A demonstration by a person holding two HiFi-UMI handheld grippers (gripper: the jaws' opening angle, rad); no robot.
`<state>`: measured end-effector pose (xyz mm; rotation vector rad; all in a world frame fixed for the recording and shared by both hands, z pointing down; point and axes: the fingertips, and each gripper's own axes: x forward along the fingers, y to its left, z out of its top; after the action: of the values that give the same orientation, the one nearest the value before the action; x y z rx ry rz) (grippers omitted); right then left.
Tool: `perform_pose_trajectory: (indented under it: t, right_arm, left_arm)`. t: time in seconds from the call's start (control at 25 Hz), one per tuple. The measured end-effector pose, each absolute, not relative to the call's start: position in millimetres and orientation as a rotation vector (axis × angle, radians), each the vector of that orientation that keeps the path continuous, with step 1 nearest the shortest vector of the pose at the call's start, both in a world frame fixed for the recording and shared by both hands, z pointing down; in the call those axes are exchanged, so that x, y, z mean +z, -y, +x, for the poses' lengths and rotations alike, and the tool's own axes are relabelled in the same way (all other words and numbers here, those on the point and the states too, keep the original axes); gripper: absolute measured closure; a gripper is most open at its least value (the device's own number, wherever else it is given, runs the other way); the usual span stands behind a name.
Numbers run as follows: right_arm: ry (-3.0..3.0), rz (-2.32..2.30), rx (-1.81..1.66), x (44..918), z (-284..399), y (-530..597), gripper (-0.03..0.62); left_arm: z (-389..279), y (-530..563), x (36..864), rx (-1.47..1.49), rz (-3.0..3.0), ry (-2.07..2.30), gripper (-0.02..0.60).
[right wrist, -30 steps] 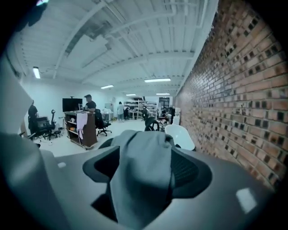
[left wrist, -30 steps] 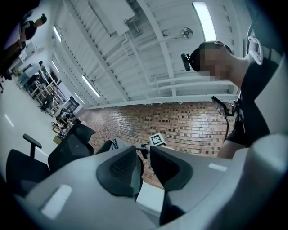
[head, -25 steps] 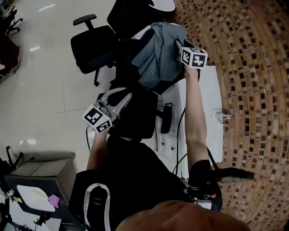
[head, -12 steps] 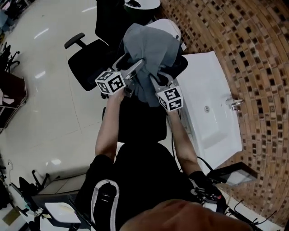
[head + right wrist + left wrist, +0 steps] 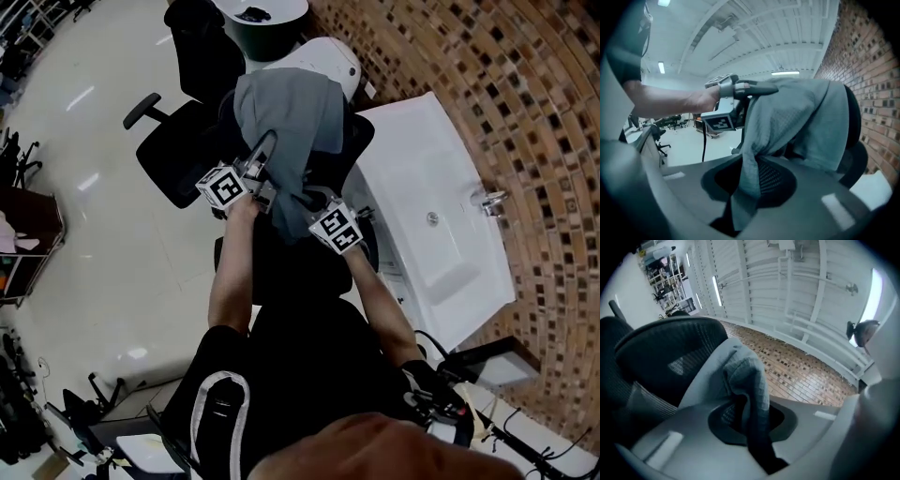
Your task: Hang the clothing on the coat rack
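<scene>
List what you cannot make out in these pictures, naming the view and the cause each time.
- Coat rack: none recognisable in any view.
- Cut of the grey knitted garment, sleeves or collar: head view, bunched in folds over the black office chair.
- Top of that chair's backrest: head view, covered by the garment.
- Gripping faces of the left tongs and right tongs: each gripper view, hidden by cloth wedged between the jaws.
</scene>
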<state>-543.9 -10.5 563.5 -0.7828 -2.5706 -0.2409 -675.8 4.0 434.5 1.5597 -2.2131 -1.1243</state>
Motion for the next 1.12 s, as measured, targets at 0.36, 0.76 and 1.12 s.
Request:
perform_pose_trajectory:
  t: [0.36,0.76,1.12]
  right_arm:
    - [2.762,-0.698,0.531,422.3,-624.1,100.1,0.241]
    - [2.735,-0.451,0.124,396.5,-677.8,73.9,0.241]
    - [2.456,-0.494,-0.925,317.3,-739.5,29.8,0.24]
  left_arm:
    - [-631.7,-35.0,454.5,-1.02,1.728,2.265,0.554]
    - [-610.4,-37.0,483.4,-0.645,1.739,2.42,0.554]
    - [-624.6,-50.6,486.7,-0.662,1.65,2.456,0.554]
